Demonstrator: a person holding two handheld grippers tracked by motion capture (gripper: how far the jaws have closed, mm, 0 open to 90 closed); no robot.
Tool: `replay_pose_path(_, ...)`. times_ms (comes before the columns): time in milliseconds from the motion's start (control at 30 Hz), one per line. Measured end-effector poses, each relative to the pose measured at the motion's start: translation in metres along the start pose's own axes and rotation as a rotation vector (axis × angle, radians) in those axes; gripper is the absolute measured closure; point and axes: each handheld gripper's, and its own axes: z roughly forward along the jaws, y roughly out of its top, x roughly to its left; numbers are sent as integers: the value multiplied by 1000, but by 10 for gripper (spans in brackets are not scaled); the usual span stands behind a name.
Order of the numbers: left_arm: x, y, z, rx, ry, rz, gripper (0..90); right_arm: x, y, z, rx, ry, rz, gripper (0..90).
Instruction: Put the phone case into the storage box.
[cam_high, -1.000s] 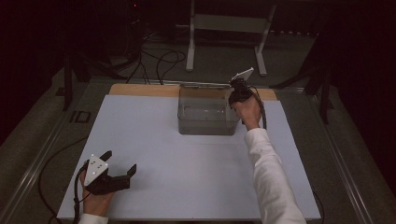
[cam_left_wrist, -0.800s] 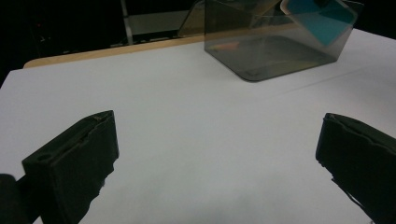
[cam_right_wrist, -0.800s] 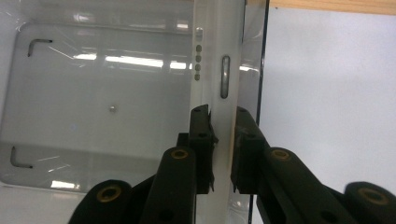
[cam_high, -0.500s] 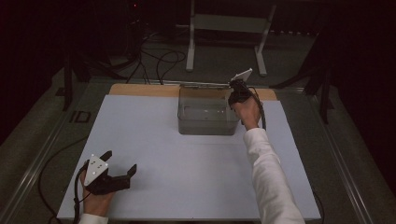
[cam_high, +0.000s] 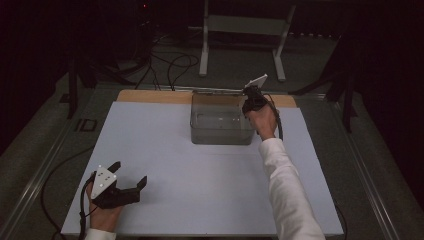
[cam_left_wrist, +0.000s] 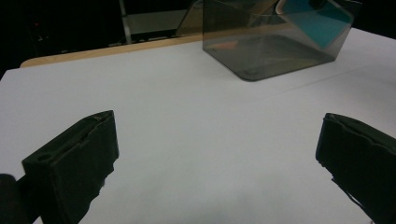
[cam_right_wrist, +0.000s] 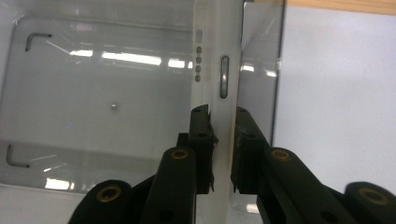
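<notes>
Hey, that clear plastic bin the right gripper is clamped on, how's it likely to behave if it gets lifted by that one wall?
The clear bin looks thin-walled and nearly empty, so probably light. Held by the right gripper on one wall, it would likely tilt away and flex slightly. Its glossy plastic may slip between the pads.

The right tongs (cam_right_wrist: 220, 140) are reached far forward on an outstretched arm, jaws clamped narrow; the left tongs (cam_high: 131, 176) rest low, jaws apparently wide apart.
</notes>
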Motion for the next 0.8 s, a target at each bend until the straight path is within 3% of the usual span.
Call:
replay_pose_path(333, 1, 0, -1, -4, 0, -4, 1, 3, 0, 5, 16, -58, -11, 812)
replay_pose_path(800, 1, 0, 0, -4, -3, -4, 1, 6, 0, 10, 26, -82, -11, 811)
